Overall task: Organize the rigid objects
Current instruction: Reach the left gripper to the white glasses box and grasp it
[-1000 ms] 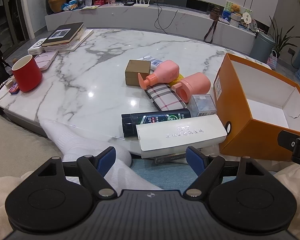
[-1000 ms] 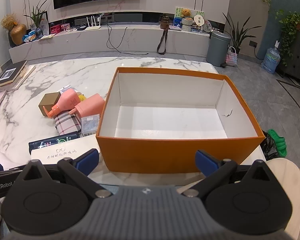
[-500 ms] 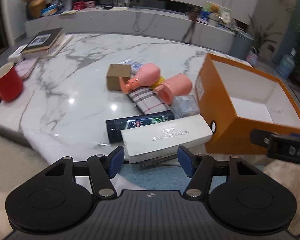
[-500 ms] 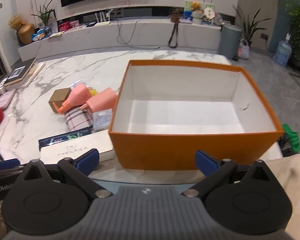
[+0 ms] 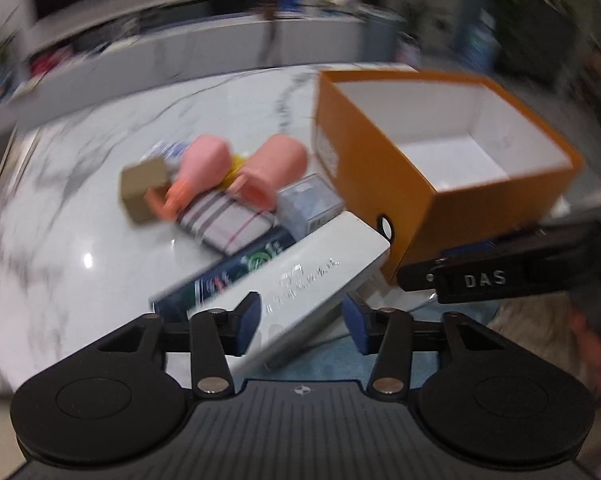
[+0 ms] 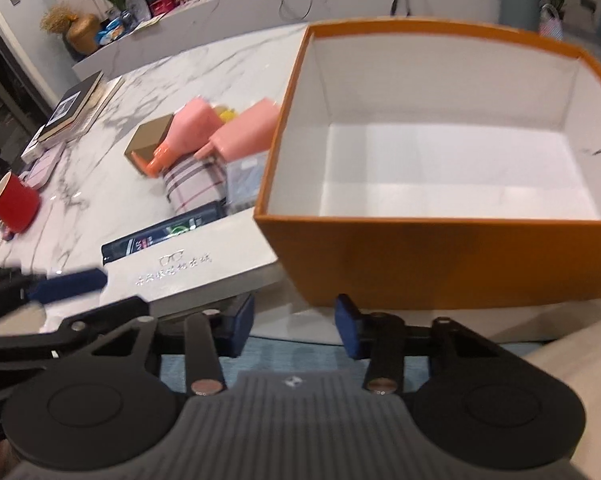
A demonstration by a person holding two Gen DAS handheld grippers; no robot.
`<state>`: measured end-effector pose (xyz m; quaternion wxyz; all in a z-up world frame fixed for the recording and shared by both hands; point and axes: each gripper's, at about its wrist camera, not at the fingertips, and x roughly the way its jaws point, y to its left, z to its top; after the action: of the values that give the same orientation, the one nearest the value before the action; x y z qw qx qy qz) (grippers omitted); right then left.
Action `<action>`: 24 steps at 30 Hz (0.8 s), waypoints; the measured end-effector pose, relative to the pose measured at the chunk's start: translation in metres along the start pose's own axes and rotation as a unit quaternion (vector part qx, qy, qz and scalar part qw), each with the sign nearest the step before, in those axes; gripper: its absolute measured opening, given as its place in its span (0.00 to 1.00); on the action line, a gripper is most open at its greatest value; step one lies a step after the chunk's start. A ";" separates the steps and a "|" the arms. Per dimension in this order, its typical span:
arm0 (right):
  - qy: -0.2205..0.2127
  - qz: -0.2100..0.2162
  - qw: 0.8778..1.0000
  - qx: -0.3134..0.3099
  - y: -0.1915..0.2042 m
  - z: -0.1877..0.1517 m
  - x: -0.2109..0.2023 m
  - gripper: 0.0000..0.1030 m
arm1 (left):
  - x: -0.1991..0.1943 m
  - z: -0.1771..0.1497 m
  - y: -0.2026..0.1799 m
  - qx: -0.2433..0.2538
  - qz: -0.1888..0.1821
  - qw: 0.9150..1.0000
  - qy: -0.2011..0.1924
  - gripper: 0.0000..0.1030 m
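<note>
A white glasses case [image 5: 312,272] lies at the marble table's near edge, against the orange box [image 5: 380,168]. My left gripper [image 5: 302,324] straddles the case's near end. Its jaws are closing: the left pad is at the case's edge and the right pad still stands apart. This view is blurred. My right gripper [image 6: 294,330] hangs low before the orange box [image 6: 440,256]. Its jaws are closing too, with only the table edge and blue floor between them. The white case [image 6: 188,264] lies just to its left, where a left finger [image 6: 66,286] is visible beside the case's end.
Behind the case lie a dark tube box [image 6: 160,236], a plaid case [image 6: 192,184], a clear box [image 6: 242,180], two pink bottles [image 6: 192,128] and a brown box [image 6: 148,140]. A red mug [image 6: 14,204] and books [image 6: 72,108] sit far left. The orange box's white inside holds nothing.
Both pairs of jaws have narrowed from wide open. The left gripper rolled and moved in over the white case's end. The right gripper sank toward the box's front wall.
</note>
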<state>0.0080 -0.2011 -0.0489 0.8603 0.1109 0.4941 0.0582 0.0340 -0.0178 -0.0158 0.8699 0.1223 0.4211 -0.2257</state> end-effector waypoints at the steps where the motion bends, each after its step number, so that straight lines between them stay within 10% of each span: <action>1: 0.005 0.006 1.000 0.000 0.000 0.000 0.004 0.30 | 0.004 0.003 -0.001 0.032 0.001 0.999 0.005 0.72; 9: 0.027 0.035 0.999 0.003 -0.002 0.004 0.030 0.15 | 0.049 0.017 0.007 0.154 -0.046 0.983 0.085 0.77; 24: 0.048 0.050 0.998 0.000 0.004 0.007 0.051 0.11 | 0.089 0.033 0.010 0.177 -0.100 0.968 0.149 0.86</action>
<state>0.0404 -0.1876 -0.0874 0.8315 0.1328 0.5288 0.1067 0.1098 -0.0483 -0.0654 0.7350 0.2636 0.5095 -0.3614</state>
